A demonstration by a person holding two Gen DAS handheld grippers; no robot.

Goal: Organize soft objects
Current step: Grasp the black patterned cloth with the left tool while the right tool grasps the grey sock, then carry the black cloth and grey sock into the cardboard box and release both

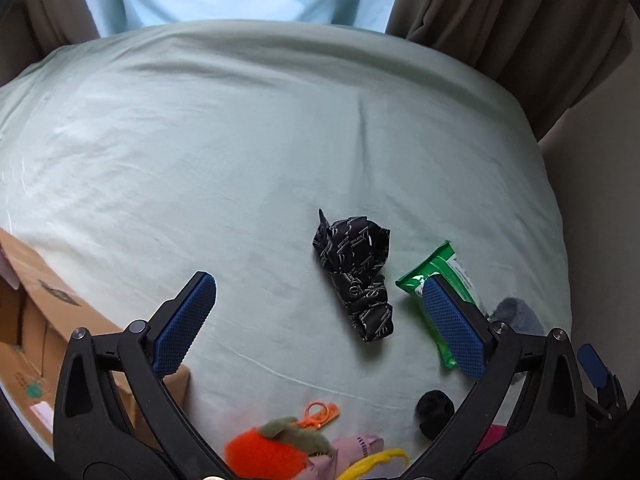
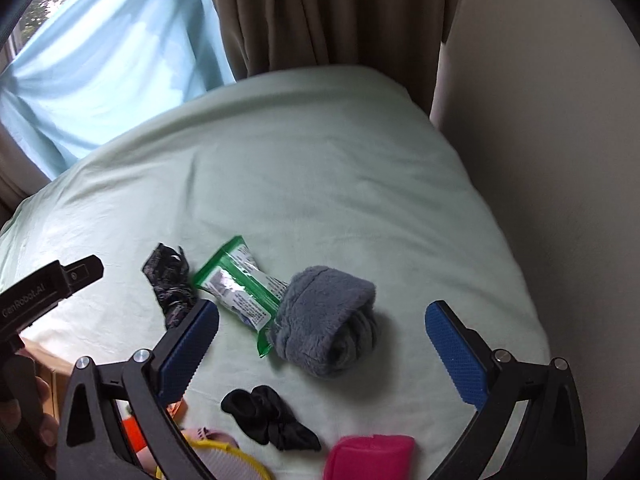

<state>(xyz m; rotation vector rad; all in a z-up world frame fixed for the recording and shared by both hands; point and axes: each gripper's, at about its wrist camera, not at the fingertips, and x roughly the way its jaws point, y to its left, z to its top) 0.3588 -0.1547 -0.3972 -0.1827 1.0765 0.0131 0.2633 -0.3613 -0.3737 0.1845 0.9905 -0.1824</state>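
Grey fleecy rolled sock (image 2: 326,320) sits between my wide-open right gripper (image 2: 322,340) fingers; I'd drop low, squeeze mid-roll. Left gripper (image 1: 320,312) gapes open too.

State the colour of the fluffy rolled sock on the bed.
Grey; the rolled sock shows best in the right wrist view.

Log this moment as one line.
left gripper: open, over black patterned cloth | right gripper: open, over grey fleece roll | cardboard box: left
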